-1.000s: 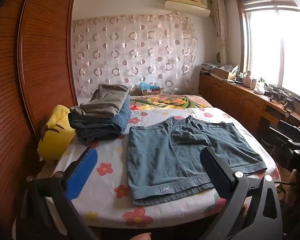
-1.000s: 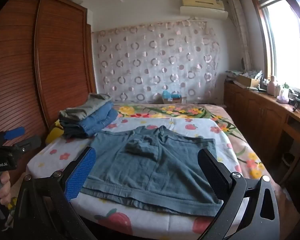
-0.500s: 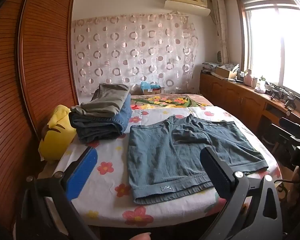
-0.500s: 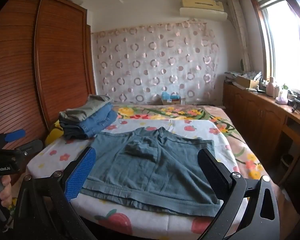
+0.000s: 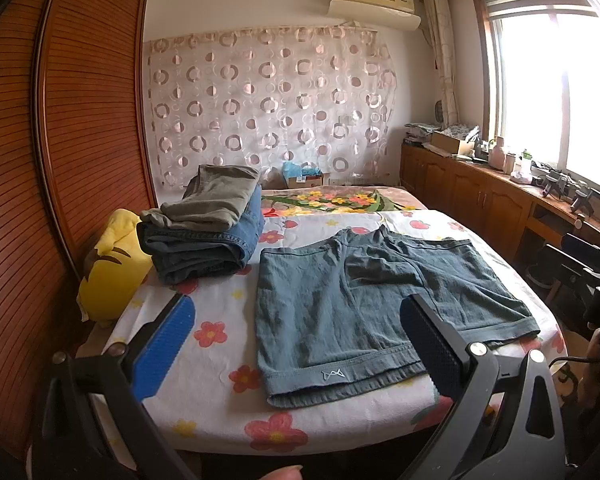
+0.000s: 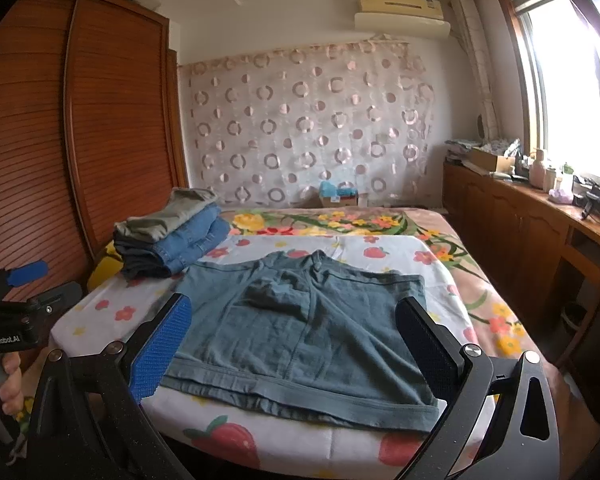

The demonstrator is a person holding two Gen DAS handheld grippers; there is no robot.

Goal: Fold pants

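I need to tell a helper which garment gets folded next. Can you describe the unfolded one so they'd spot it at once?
Look at the bed with the flower-print sheet. The shorts lie spread flat on its near half, right of a stack of folded clothes. They are the only garment lying open: dull blue-green, with a small white stitched mark on the near hem.

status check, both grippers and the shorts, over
Left gripper open, empty, short of the bed. Right gripper open, empty. Teal shorts flat, unfolded on floral sheet. Folded stack alongside, clear of shorts.
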